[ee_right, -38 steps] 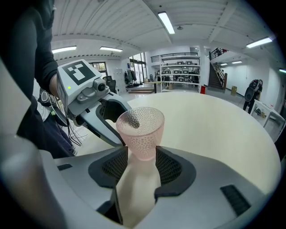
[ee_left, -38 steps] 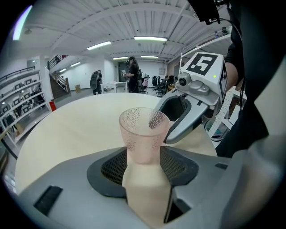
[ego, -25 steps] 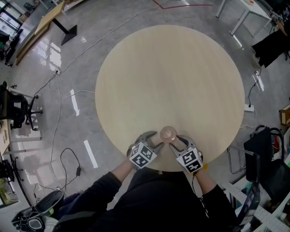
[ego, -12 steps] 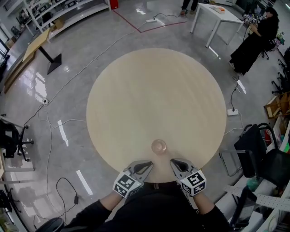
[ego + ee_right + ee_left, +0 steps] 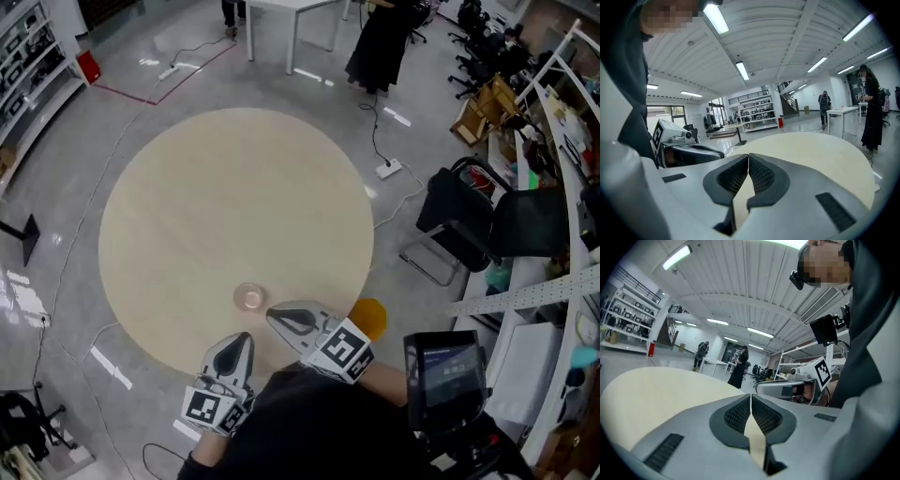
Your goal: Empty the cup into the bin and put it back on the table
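A small clear pinkish cup [image 5: 249, 297] stands upright on the round pale wooden table [image 5: 225, 197], near its front edge. My right gripper [image 5: 274, 314] lies just right of the cup, apart from it, with its jaws shut on nothing. My left gripper [image 5: 244, 339] hangs off the table's front edge below the cup, also shut and empty. In the left gripper view the pads [image 5: 740, 416] meet over the tabletop, and the right gripper view shows its pads [image 5: 759, 174] closed the same way. Neither gripper view shows the cup. An orange round thing [image 5: 368, 317] sits beside the table under my right arm.
A black chair [image 5: 461, 220] stands right of the table, with a power strip [image 5: 389, 169] and cables on the floor. A person in black [image 5: 380, 42] stands by a white table [image 5: 281, 9] at the back. Shelving and clutter line the right side.
Both grippers have drawn back from the cup and their jaws have closed empty. The cup stays on the table. The head view has swung round, so the table sits further left.
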The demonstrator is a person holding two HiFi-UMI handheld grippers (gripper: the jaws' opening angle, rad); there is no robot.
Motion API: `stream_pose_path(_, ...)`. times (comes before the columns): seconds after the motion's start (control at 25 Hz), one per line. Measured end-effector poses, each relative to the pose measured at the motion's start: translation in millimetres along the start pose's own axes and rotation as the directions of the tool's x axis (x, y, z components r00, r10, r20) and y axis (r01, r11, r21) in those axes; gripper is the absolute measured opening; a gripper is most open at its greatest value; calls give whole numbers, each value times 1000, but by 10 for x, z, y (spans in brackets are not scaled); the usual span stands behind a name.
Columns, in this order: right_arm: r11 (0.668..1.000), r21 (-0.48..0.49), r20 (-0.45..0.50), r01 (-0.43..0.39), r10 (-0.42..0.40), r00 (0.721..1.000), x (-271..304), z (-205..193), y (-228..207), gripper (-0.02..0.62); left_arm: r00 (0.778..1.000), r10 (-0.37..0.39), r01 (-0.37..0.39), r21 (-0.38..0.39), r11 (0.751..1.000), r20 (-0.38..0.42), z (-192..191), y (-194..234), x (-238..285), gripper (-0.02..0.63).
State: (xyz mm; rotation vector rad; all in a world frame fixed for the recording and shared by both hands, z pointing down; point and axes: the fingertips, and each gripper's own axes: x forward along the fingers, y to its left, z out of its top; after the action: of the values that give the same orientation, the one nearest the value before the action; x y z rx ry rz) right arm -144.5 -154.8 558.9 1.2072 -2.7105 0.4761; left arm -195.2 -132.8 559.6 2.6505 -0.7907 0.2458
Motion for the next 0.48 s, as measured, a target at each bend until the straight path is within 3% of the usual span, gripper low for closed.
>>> stream_pose_path(0.48,994,-105,93,-11,21,995,-503,260,-240,17,997,40,-43,47,998,60,228,-364,346,25)
